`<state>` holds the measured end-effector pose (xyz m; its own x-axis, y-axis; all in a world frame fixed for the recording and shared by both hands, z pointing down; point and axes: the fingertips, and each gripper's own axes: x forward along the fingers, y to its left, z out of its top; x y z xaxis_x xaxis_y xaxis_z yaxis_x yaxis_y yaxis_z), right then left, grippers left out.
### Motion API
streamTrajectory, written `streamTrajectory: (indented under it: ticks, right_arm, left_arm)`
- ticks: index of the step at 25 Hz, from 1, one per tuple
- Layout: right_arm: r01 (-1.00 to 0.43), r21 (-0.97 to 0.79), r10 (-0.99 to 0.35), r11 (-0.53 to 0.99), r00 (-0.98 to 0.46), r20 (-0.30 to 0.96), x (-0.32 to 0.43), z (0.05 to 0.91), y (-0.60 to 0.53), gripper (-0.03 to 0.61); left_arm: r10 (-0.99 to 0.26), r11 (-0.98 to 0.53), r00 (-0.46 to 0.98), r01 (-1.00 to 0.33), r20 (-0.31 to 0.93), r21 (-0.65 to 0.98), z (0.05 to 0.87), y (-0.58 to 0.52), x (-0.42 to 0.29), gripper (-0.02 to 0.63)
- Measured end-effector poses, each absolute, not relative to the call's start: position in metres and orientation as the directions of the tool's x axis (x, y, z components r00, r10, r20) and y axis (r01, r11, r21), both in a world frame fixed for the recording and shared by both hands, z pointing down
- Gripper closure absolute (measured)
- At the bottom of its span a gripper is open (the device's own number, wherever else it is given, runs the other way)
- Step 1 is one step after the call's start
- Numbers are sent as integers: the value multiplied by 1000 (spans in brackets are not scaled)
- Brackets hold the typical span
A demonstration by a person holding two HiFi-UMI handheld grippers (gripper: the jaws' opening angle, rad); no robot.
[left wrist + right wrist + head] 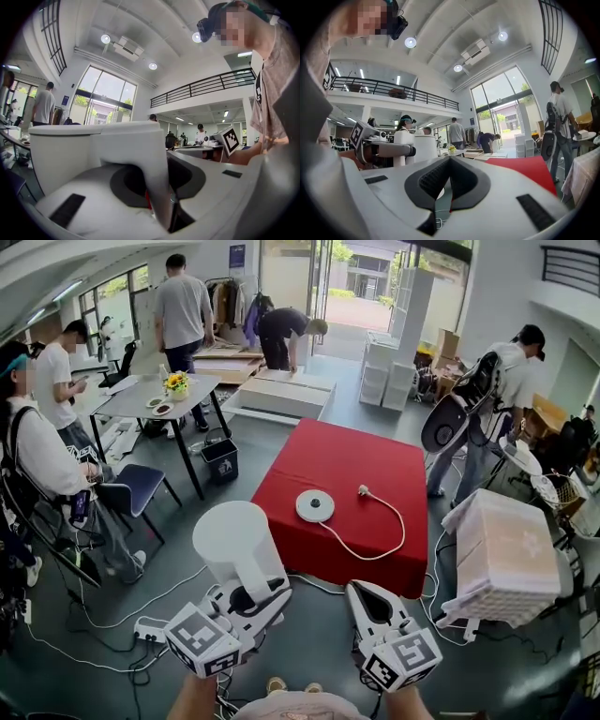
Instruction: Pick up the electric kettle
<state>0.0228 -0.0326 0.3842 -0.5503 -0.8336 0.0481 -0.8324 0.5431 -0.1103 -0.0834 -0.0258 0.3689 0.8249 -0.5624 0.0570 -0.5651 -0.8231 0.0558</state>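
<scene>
The left gripper point(247, 594) clamps the handle of the white electric kettle point(234, 538) — held upright off its base point(315, 506) on the red table point(323, 454), probably against spills — while the right gripper point(362, 591) hangs pinched together, empty.

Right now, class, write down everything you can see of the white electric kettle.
The kettle is a plain white cylinder, smooth and plastic-looking, with a flat lid and a broad white handle down one side. It is held upright in the air over the grey floor, short of the red table, off its round base. Only the left claw touches it, shut on the handle.
</scene>
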Motion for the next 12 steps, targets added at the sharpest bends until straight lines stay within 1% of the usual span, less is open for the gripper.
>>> streamTrajectory:
  ticks: [6,12]
  right_arm:
    - [-821,-65,-820,568,-571,44,22,381,-26,574]
    - [-770,-27,-769,638,-638,27,7,380,-19,574]
  left_arm:
    - [-561,-825,826,-563,55,47,368,-18,-77,526]
    - [-563,-825,826,-564,34,42,370,-7,-82,526]
